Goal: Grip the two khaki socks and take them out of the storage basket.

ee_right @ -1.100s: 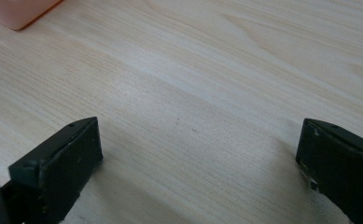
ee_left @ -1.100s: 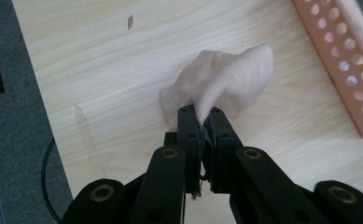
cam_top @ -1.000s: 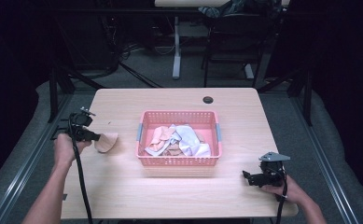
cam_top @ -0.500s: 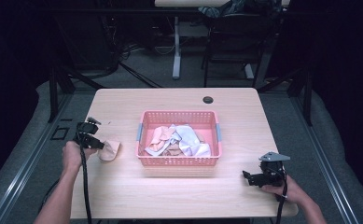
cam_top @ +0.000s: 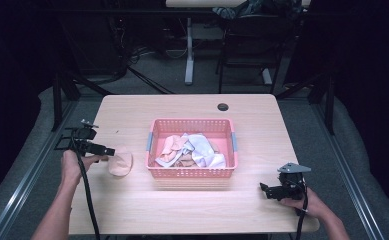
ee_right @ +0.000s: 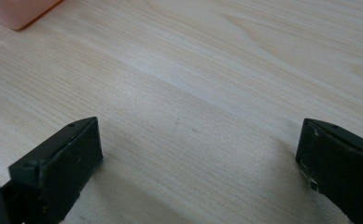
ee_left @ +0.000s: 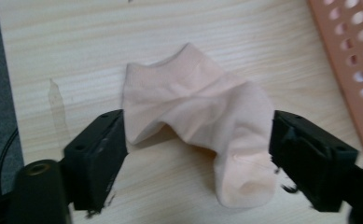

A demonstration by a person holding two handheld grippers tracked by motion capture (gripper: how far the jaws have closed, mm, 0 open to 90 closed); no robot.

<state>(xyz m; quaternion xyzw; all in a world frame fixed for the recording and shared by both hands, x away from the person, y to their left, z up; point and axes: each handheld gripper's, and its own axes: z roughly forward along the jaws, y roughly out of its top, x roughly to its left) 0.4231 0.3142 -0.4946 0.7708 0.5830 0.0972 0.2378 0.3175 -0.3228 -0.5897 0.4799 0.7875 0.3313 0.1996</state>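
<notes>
A pale peach sock [ee_left: 193,121] lies crumpled on the wooden table [cam_top: 182,205], left of a pink basket [cam_top: 192,122] that holds several light-coloured cloths [cam_top: 192,150]. My left gripper [ee_left: 198,158] has just been opening its jaws. They now stand wide on either side of the sock, which rests loose on the table between them. In the high view the left gripper [cam_top: 108,150] points toward the sock [cam_top: 120,163]. My right gripper [cam_top: 265,189] rests open near the table's front right, over bare wood [ee_right: 193,116], with nothing between its jaws.
A small black round cap [cam_top: 223,106] sits near the table's far edge. The basket's corner [ee_right: 16,14] lies a good way ahead of the right gripper. A black cable [cam_top: 87,195] trails from the left gripper along the forearm. Chairs and desk legs stand beyond the table.
The left gripper carried the sock a little toward the basket and down. Its jaws then opened and the sock now lies on the table. The right gripper has stayed still.
</notes>
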